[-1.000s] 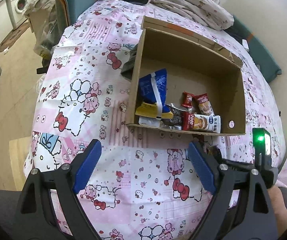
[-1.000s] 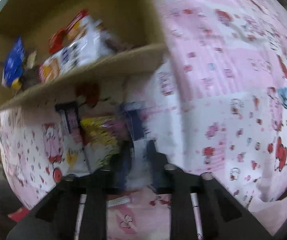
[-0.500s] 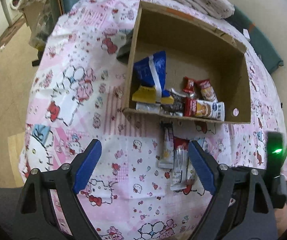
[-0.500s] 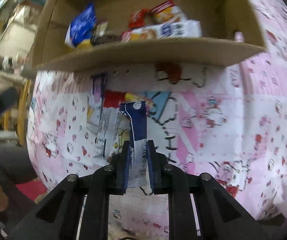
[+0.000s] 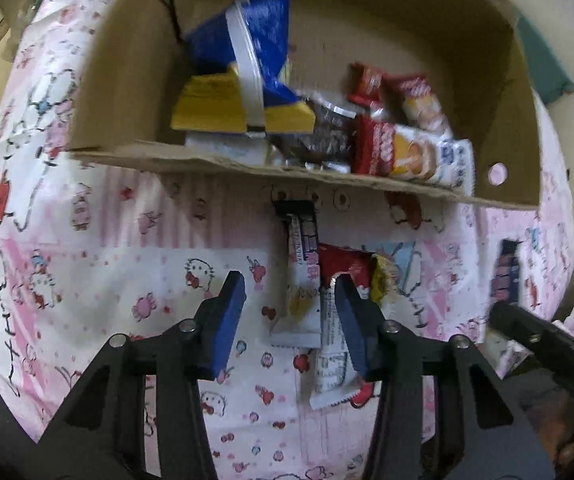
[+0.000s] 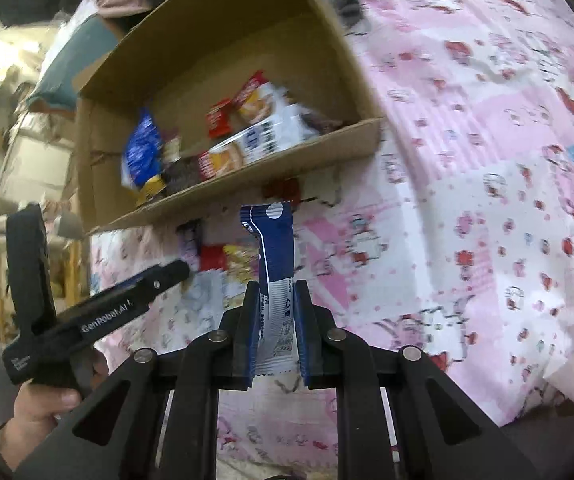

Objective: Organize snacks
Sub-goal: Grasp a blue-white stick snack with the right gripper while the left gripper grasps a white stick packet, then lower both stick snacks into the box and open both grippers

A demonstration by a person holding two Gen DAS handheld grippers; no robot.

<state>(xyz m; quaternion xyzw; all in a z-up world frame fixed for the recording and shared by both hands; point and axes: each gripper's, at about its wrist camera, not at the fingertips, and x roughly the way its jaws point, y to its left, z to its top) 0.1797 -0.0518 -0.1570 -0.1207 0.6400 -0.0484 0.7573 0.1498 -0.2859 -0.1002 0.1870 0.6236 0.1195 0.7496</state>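
Observation:
A cardboard box (image 5: pixel 119 60) lies on the pink cartoon-print bedsheet (image 5: pixel 87 264) and holds several snack packs, among them a blue bag (image 5: pixel 255 36). Loose snack bars (image 5: pixel 303 276) lie on the sheet just in front of the box. My left gripper (image 5: pixel 289 300) is open just above those bars, its fingers either side of a white bar. My right gripper (image 6: pixel 274 312) is shut on a blue-and-white snack packet (image 6: pixel 273 252), held above the sheet in front of the box (image 6: pixel 223 200). That packet also shows at the right of the left wrist view (image 5: pixel 507 276).
The left gripper's body (image 6: pixel 99 320) and the hand holding it show at the left of the right wrist view. Crumpled bedding and a teal cushion (image 6: pixel 67 64) lie behind the box. Room furniture stands beyond the bed's left edge.
My left gripper has moved down and forward to the loose bars in front of the box. My right gripper has swung right and nearer the box, still gripping the blue-and-white packet.

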